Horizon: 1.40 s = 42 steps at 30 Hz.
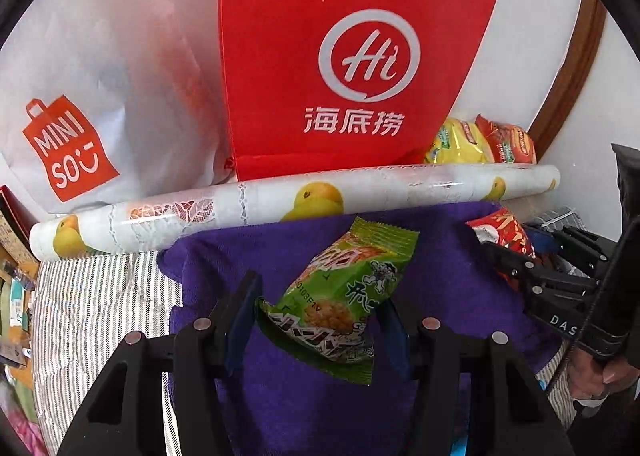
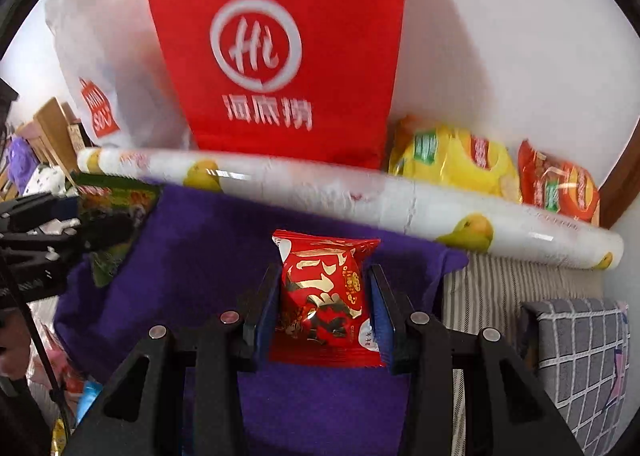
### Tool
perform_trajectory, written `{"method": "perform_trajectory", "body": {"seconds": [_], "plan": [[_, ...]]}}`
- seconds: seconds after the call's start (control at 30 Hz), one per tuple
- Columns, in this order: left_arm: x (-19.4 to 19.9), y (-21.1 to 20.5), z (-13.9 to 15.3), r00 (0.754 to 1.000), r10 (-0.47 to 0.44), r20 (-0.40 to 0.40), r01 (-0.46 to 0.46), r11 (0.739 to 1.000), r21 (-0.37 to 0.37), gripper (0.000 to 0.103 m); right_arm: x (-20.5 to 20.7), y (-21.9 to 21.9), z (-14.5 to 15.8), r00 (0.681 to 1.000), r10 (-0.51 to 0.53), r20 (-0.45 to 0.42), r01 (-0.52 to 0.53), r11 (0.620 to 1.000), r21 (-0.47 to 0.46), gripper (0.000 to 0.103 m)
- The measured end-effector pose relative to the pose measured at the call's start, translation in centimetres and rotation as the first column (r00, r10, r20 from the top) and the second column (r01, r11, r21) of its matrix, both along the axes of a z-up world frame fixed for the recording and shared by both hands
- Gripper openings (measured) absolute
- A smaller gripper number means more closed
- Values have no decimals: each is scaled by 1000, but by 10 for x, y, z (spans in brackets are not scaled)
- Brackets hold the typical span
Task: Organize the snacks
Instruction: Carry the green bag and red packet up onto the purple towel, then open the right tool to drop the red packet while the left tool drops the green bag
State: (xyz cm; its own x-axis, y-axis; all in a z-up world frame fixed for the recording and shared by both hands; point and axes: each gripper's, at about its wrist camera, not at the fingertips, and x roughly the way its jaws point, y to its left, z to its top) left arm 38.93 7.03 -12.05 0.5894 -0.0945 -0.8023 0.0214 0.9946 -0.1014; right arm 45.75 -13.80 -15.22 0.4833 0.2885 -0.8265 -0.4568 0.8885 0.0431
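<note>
Looking down over our two grippers, we see a purple towel (image 1: 280, 396) spread on a striped sheet (image 1: 88, 316). Our left gripper (image 1: 320, 316) has its jaws part way closed on a green snack packet (image 1: 344, 296), which sits tilted between the blue pads above the towel. Our right gripper (image 2: 324, 312) has its jaws drawn close together, clamping a red snack packet (image 2: 324, 296) upright over the same towel. At the far edge of the towel lies a long roll printed with yellow fruit (image 1: 304, 199). Behind it a red paper bag (image 1: 344, 55) and a white shopping bag (image 1: 92, 75) stand against the white wall. To the right of the red bag rest a yellow snack bag (image 2: 452, 159) and an orange-red snack bag (image 2: 560, 187). A grey checked cushion (image 2: 580, 356) lies near right.
</note>
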Motion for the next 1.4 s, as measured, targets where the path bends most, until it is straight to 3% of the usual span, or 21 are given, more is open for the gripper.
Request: {"method": "perform_trajectory", "body": {"seconds": [0.8,0.93,1.13,1.3,1.4], "plan": [[13,-12,-29,994,3,-110,4,998,63,54,9,5,-23,999,4,-53,-7,998,-58,43],[16,-15,-32,992,4,-123,3,998,57,55,7,3,-17,1000,4,-29,-5,999,-34,67],[18,-19,-35,989,-16,-147,20,999,28,55,0,9,-5,999,30,20,-29,999,-41,70],[18,-19,-33,990,-17,-137,18,1000,11,74,0,9,-2,1000,21,22,-21,999,-25,70],[16,-18,-29,992,-6,-124,8,1000,14,76,0,7,0,1000,5,26,-5,1000,-14,70]]}}
